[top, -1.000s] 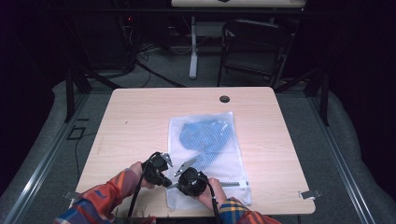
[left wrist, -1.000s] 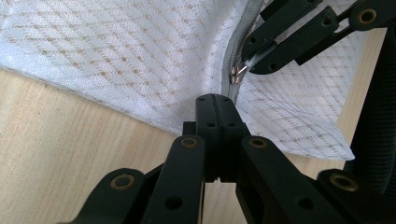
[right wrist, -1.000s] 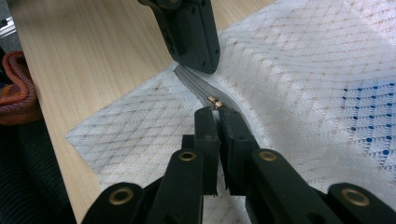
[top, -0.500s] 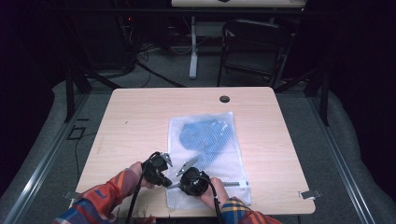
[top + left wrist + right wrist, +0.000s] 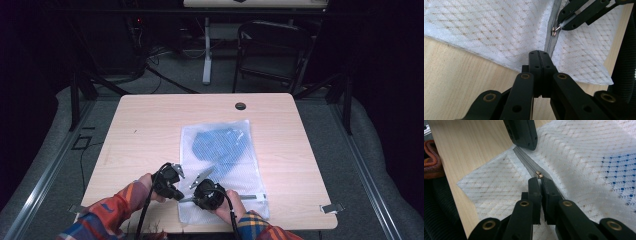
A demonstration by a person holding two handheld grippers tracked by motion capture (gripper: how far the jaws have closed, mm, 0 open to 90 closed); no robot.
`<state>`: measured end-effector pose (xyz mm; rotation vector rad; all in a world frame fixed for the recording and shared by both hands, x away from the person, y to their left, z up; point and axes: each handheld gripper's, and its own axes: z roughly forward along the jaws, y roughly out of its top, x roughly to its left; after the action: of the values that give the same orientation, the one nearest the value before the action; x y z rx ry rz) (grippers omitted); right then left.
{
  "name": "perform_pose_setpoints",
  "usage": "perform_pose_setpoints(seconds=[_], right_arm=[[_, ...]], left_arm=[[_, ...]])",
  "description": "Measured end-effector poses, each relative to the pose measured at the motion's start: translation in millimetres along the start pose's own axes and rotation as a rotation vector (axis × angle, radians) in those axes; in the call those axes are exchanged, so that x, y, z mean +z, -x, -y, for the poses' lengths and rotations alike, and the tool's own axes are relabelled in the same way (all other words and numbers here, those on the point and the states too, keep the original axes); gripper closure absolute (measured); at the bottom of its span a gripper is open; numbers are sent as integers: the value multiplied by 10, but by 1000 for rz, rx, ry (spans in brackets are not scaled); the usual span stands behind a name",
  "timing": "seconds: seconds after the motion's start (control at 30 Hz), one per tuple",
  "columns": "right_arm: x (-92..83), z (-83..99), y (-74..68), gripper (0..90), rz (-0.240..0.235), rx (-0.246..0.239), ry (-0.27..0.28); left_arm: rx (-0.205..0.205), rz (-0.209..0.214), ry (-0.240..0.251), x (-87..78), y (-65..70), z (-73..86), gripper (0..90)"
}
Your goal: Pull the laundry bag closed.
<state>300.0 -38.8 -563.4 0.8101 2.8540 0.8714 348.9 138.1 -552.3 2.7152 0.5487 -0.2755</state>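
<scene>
Work in hand: the zipper of a white mesh laundry bag is being worked with both grippers.
Bag: laid flat on the worktop, toward its near right part, with a blue cloth seen inside through the mesh.
Left gripper: jaws closed, pinned on the bag's edge at the end of the zipper, near the corner.
Right gripper: jaws closed on the pull tab of the slider.
Progress: the slider is seen close to the corner; whether the track is being opened or shut cannot be told.
Left to do: judged to be the slider's run along the track.
</scene>
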Motion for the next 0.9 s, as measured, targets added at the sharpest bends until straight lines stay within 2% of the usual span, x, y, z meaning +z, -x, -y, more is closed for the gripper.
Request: perform_pose_setpoints(seconds=[0.07,0.13,0.2,0.27,0.37,0.43,0.5,0.67,0.9], right_arm=[[4,8,9,870,-4,16,10],[2,10,12,869,-4,16,8],[3,7,3,869,3,8,6],[-2,3,4,868,3,-4,-2],[8,22,25,864,-10,9,21],[11,30,24,865,-10,-1,31],[3,32,6,867,2,-15,25],[-4,20,-14,869,13,-25,10],[-1,26,-25,870,13,-9,25]], left_arm=[[5,6,-3,6,21,-34,900],[16,39,5,8,44,-62,900],[32,27,4,39,70,-81,892],[18,29,9,55,86,-86,894],[20,30,2,71,91,-91,900],[18,25,3,72,98,-89,900],[27,28,-9,64,83,-89,900],[16,32,-3,66,80,-82,900],[17,36,0,66,76,-78,900]])
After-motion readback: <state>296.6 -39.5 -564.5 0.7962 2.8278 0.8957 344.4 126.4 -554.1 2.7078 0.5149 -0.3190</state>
